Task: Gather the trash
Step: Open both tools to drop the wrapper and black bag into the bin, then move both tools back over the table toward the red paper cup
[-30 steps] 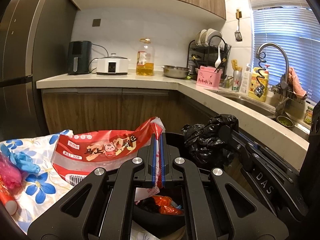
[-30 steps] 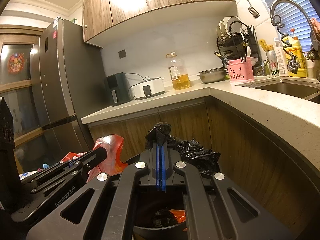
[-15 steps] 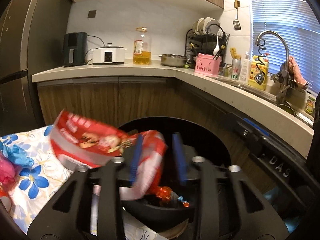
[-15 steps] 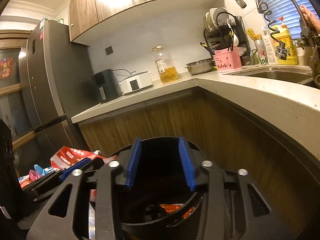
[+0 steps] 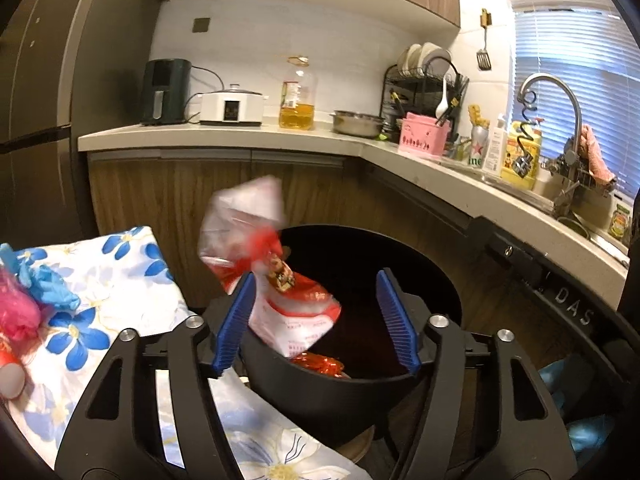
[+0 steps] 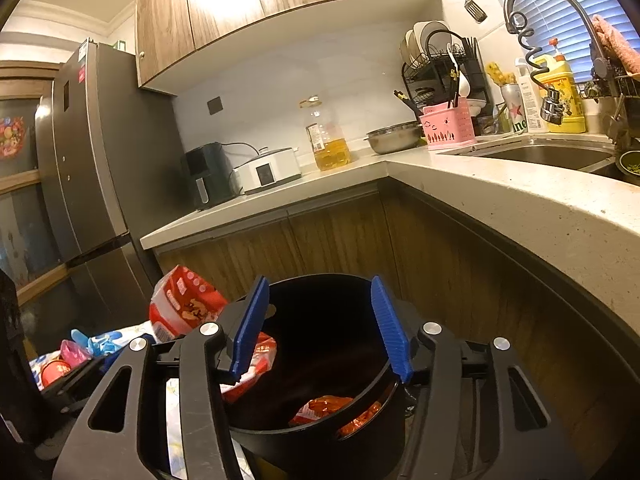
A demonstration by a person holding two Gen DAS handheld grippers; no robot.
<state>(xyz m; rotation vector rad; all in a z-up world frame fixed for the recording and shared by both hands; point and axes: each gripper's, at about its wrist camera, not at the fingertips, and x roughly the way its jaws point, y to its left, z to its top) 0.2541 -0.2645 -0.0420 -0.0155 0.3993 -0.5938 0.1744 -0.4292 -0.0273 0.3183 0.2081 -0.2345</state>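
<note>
The red-and-white snack bag (image 5: 276, 280) you were pinching a second ago is tumbling, blurred, over the near-left rim of the black bin (image 5: 452, 292), above the orange wrappers (image 6: 332, 406) already inside. Your left gripper (image 5: 316, 320) is now standing wide apart and gripping nothing; your right gripper (image 6: 320, 328) is gaping too, its black bag gone from view. Both drops are looking finished, so you're free to turn toward the litter on the floral cloth (image 5: 116, 276).

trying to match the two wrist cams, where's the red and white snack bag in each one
Left wrist: red and white snack bag is centre-left, blurred, over the black bin's near-left rim, beside the left blue pad.
Right wrist: the bag is lower left, against the bin's left rim.
Shared landmark: cooking oil bottle on the counter.
</note>
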